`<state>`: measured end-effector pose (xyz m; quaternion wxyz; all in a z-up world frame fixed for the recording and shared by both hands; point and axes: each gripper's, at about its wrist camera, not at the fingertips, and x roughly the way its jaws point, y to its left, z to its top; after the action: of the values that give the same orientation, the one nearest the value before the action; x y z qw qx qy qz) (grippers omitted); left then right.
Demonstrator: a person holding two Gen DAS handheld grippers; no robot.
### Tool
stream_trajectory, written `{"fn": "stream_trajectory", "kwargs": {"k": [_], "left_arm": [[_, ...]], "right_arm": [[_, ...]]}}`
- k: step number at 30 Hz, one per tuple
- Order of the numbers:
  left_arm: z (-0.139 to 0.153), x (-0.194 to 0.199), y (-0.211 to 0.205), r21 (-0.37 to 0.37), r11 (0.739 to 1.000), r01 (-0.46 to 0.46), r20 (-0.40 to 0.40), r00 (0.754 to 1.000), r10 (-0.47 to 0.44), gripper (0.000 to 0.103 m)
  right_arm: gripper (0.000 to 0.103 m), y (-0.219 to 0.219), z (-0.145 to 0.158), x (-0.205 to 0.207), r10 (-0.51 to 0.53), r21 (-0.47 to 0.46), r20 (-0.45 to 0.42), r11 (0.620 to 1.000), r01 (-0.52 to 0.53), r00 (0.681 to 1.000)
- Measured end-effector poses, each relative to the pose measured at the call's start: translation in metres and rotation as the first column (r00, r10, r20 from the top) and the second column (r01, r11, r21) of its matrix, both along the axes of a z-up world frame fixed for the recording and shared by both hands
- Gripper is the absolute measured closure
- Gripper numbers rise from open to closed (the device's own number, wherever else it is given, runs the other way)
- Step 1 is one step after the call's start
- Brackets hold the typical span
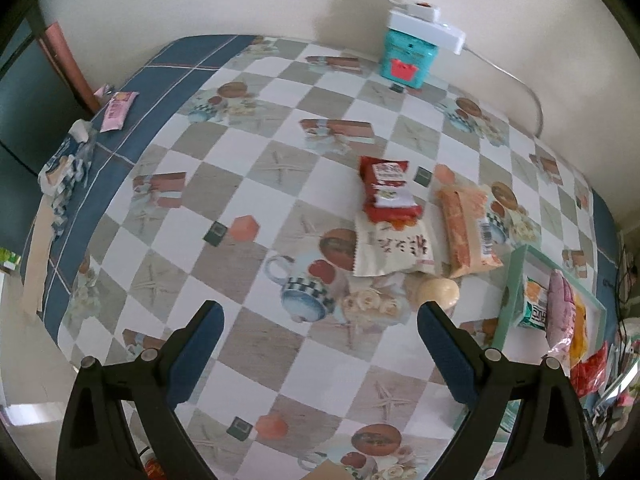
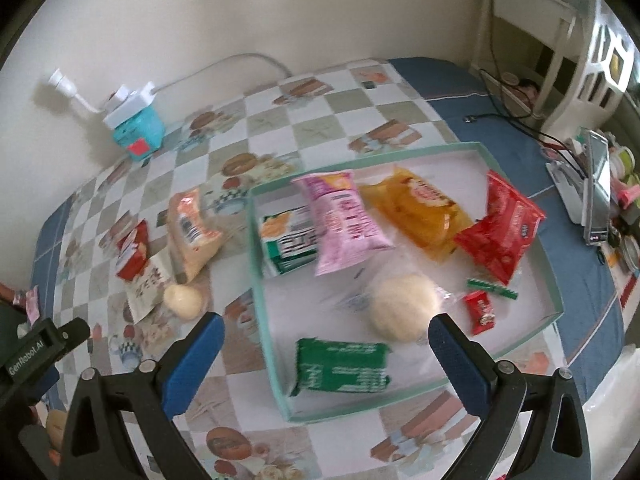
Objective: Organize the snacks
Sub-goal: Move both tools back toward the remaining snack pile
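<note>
A shallow mint-green box (image 2: pixel 516 344) lies on the table and holds several snack packs: pink (image 2: pixel 344 220), orange-yellow (image 2: pixel 420 208), red (image 2: pixel 504 228), green (image 2: pixel 344 368), a green-white one (image 2: pixel 286 240), a round bun (image 2: pixel 404 304) and a small red candy (image 2: pixel 480 310). Left of the box lie a red pack (image 1: pixel 386 190), a white pack (image 1: pixel 394 250), an orange pack (image 1: pixel 466 226) and a small pale bun (image 1: pixel 440 292). My left gripper (image 1: pixel 320 318) is open above the table, short of those loose packs. Over the box's near edge my right gripper (image 2: pixel 326 330) is open, holding nothing.
A teal tin (image 1: pixel 408 58) with a white power strip (image 1: pixel 428 26) on top stands by the wall. A pink packet (image 1: pixel 118 110) and crumpled wrappers (image 1: pixel 66 168) lie at the table's far left edge. Cables and clutter (image 2: pixel 596 196) fill the right side.
</note>
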<state>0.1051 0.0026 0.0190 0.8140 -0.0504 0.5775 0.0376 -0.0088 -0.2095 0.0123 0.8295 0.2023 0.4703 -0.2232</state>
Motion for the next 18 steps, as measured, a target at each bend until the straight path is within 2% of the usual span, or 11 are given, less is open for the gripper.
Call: {"fn": "stream_trajectory", "kwargs": {"k": [18], "left_arm": [[-0.002, 0.007, 0.036, 0.000, 0.999, -0.047, -0.004, 0.999, 0.047, 0.006]], "right_arm": [[0.000, 0.057, -0.011, 0.031, 0.096, 0.017, -0.011, 0.995, -0.096, 0.995]]}}
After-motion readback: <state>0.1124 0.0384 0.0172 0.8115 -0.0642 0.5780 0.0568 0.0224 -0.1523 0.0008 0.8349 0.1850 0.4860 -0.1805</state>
